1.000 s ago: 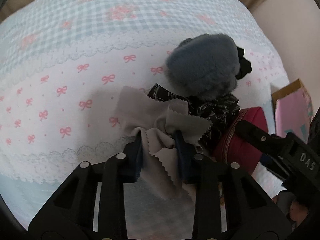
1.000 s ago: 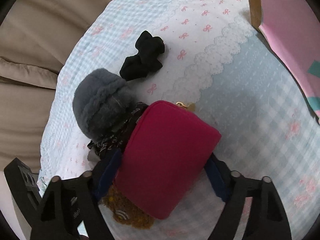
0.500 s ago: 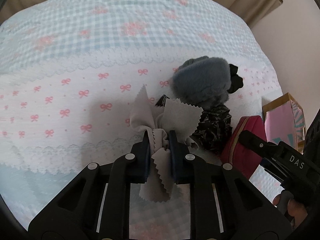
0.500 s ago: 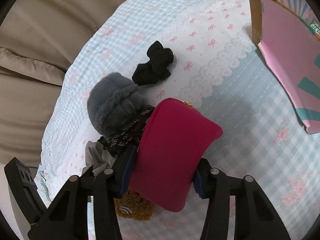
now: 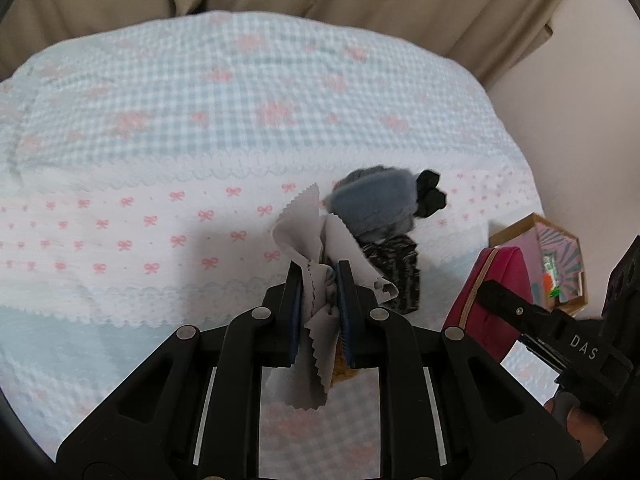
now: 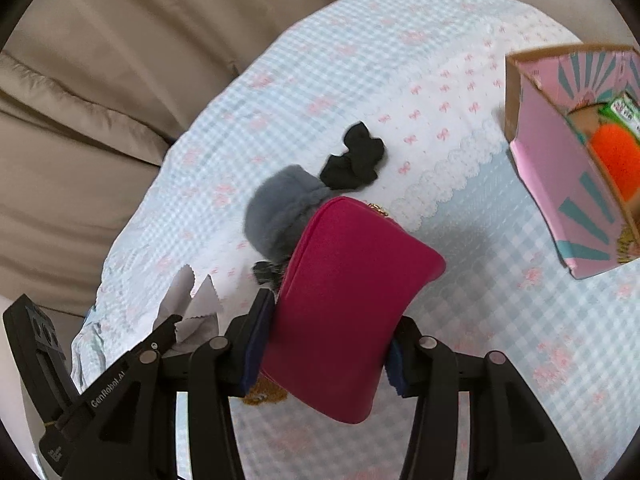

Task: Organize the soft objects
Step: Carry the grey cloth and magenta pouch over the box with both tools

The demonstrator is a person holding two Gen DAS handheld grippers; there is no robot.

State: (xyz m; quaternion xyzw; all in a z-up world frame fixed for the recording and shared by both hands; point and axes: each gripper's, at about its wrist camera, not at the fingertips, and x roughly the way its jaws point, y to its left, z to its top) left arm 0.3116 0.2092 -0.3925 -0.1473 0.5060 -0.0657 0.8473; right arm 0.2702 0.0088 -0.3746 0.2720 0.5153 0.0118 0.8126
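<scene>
My left gripper [image 5: 320, 280] is shut on a grey cleaning cloth [image 5: 308, 240] with zigzag edges and holds it above the bed. My right gripper [image 6: 328, 328] is shut on a red zip pouch [image 6: 348, 304], lifted off the bedspread; the pouch also shows in the left wrist view [image 5: 492, 292]. A grey fluffy item [image 5: 372, 204] lies on the bed with a black patterned cloth [image 5: 396, 276] beside it and a black scrunchie [image 5: 430, 198] behind it. The fluffy item [image 6: 280, 212] and scrunchie [image 6: 356, 160] also show in the right wrist view.
The bed has a blue gingham spread with pink bows [image 5: 200, 120]. A pink cardboard box [image 6: 568, 152] holding an orange item [image 6: 616, 156] sits at the right. A brown furry thing [image 6: 264, 394] peeks out under the pouch. Beige curtains [image 6: 100, 80] hang behind.
Both grippers have closed and risen: the left lifted the grey cloth off the pile, the right lifted the red pouch. The box has come into fuller view.
</scene>
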